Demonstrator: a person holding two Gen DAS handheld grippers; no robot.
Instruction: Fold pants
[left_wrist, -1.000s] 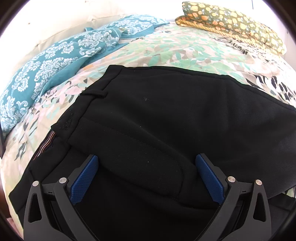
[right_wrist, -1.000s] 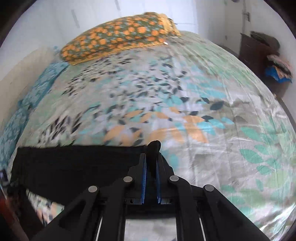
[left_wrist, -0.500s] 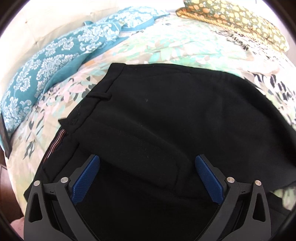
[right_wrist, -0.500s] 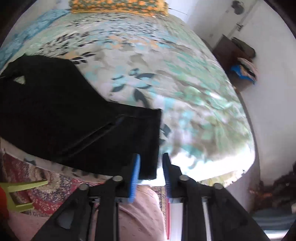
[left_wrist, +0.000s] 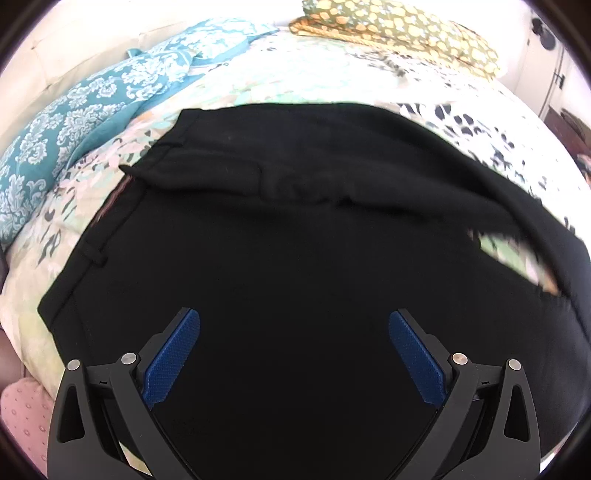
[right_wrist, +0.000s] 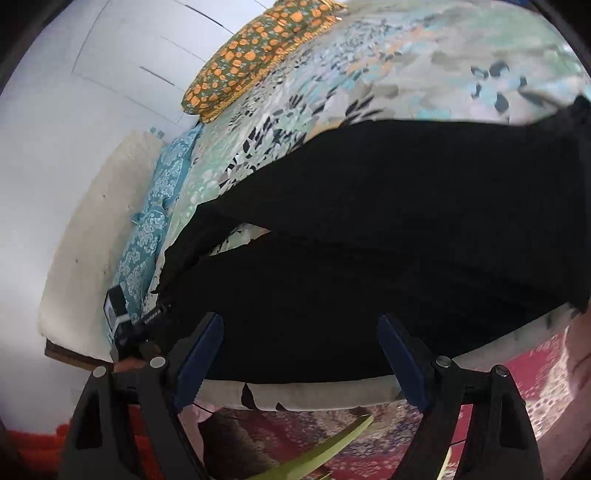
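The black pants (left_wrist: 295, 240) lie spread on the floral bedspread (left_wrist: 325, 77), waistband (left_wrist: 88, 254) to the left and a folded layer (left_wrist: 266, 177) across the far part. Over the near part hovers my left gripper (left_wrist: 293, 315), open, its blue pads (left_wrist: 173, 358) wide apart with no cloth pinched. In the right wrist view the pants (right_wrist: 369, 221) run along the bed's near edge (right_wrist: 314, 395). My right gripper (right_wrist: 299, 319) hangs over that edge with its jaws opening, and nothing is pressed between its pads (right_wrist: 199, 350).
An orange-patterned pillow (left_wrist: 399, 33) and a teal patterned pillow (left_wrist: 92, 110) lie at the head and far side of the bed. Below the bed edge are a red rug (right_wrist: 535, 369) and a green strip (right_wrist: 325, 454). The left gripper's camera (right_wrist: 118, 317) shows at left.
My right gripper went from shut on the pant leg's end to wide open, letting it go, and swung down to the bed's near edge. My left gripper drew back over the pants, still open.
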